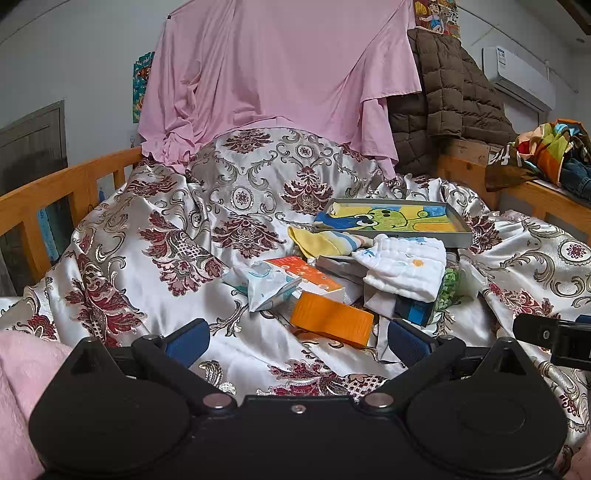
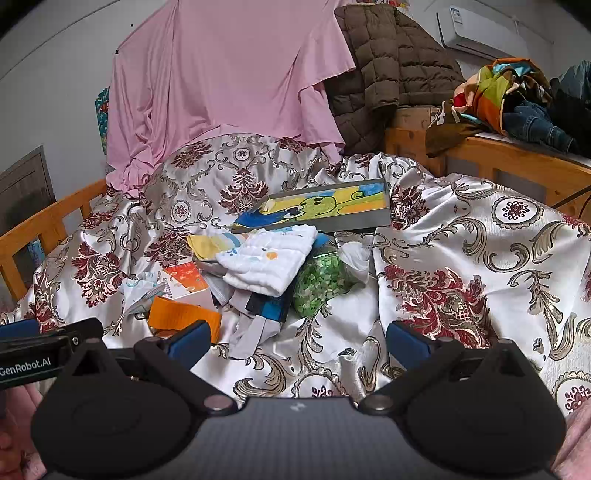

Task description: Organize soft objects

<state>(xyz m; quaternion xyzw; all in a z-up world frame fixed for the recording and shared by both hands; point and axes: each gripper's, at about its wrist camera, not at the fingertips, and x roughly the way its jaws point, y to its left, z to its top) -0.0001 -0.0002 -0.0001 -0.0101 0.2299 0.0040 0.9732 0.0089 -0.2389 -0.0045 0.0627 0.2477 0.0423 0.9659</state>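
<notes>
Both grippers, left gripper (image 1: 297, 341) and right gripper (image 2: 298, 341), spread wide, empty; white quilted cloth (image 2: 267, 264) ahead: light, floppy, pinch near edge

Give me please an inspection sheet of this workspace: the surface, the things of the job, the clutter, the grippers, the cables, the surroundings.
Surface: bed under a wrinkled floral satin cover.
Job's things: white folded cloth on top of the pile; yellow cloth beside it, partly underneath.
Clutter: orange box, bag of green pieces, cartoon-print tray, small packets and boxes.
Grippers: left gripper open, holding nothing; right gripper open, holding nothing; both short of the pile.
Cables: one dark cable at the right bed rail.
Surroundings: pink sheet hanging behind, brown quilted jacket, air conditioner, pile of clothes.
</notes>
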